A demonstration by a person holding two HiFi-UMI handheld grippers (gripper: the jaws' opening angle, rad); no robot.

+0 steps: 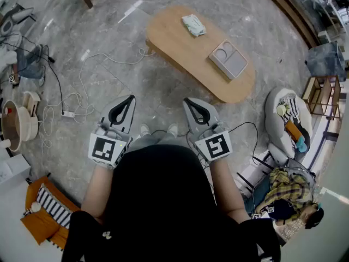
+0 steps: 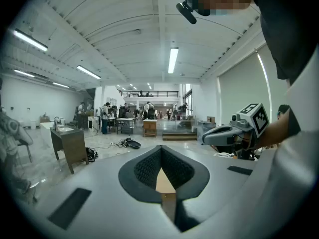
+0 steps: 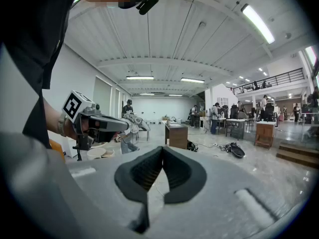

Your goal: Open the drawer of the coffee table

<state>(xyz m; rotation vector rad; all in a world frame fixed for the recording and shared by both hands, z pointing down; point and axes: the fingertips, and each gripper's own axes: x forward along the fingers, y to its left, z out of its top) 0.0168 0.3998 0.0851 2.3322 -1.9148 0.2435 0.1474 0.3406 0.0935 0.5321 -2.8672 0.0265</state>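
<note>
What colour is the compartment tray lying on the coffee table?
The tray is grey, on the light wooden coffee table; head view shows it best.

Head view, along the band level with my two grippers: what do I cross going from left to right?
round beige tub → white power strip → left gripper → right gripper → white seat holding toys

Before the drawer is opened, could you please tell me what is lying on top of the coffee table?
A grey two-compartment tray and a pale green packet lie on the coffee table. No drawer shows; the top covers whatever lies beneath.
</note>
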